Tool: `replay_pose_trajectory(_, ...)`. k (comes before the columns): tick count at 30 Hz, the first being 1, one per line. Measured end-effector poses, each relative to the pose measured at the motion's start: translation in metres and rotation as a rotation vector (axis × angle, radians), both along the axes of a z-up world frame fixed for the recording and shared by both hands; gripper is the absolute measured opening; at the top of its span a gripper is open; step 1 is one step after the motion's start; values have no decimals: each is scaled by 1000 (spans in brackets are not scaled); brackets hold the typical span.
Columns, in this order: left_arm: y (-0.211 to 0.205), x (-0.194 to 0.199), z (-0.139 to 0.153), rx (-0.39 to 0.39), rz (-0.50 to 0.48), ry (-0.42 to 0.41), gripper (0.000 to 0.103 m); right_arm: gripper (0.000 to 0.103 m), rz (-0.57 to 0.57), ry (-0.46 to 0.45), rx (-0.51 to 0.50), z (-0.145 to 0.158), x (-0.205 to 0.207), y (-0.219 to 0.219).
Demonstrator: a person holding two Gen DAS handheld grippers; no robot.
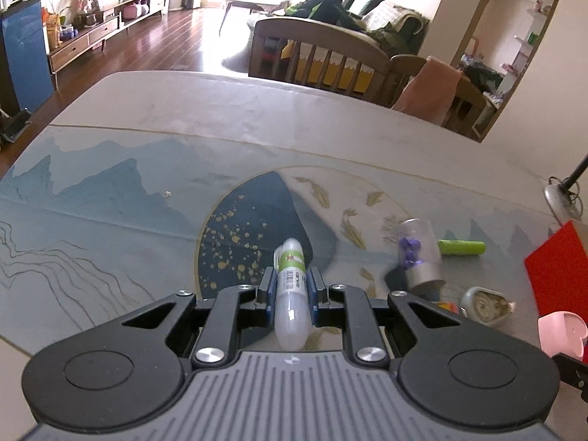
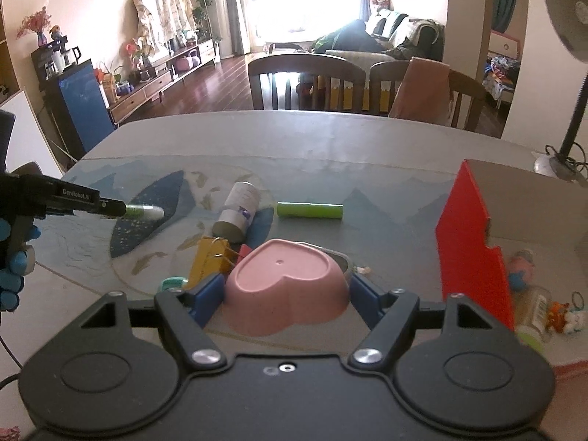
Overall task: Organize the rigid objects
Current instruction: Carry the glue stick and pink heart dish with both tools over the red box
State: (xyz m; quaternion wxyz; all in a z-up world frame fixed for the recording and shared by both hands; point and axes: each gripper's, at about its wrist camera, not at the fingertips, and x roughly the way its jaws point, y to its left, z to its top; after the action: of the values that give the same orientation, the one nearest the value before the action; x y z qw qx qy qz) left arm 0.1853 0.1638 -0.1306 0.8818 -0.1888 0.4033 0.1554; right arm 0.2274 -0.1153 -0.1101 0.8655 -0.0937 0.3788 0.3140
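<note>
**Tube and heart dish in hand, both above the table**

Our left gripper (image 1: 290,290) is clamped narrow on a tube (image 1: 291,294), gripped mid-length on its label; it looks light, stiff and slick, so we judge a mid-body hold safest against pivoting. It is white with a green band, rounded at both ends. Our right gripper (image 2: 286,290) holds a pink heart dish (image 2: 286,286) upside down, pads on its flared sides; it seems rigid plastic, liable to slip. The red box (image 2: 474,242) stands just to the right.
</note>
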Motion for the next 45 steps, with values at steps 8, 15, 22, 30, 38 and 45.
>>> replay_pose_trajectory(8,-14,-25,19,1,-52,-44,17,75,-27,-31,4,18,-27,-14)
replay_pose_trajectory(15,-39,-44,46,-27,-140,-82,17,74,-65,-64,20,38,-44,-29)
replay_pose_trajectory(22,-77,-52,87,-41,-264,-154,17,74,-101,-110,38,56,-48,-51)
replay_pose_trajectory(30,-137,-29,120,-52,-390,-226,17,75,-160,-121,34,58,-27,-95)
replay_pose_trajectory(38,-210,16,124,-70,-464,-223,17,75,-213,-107,2,49,10,-153)
replay_pose_trajectory(45,-274,55,128,-54,-524,-235,17,75,-230,-92,-27,37,43,-196)
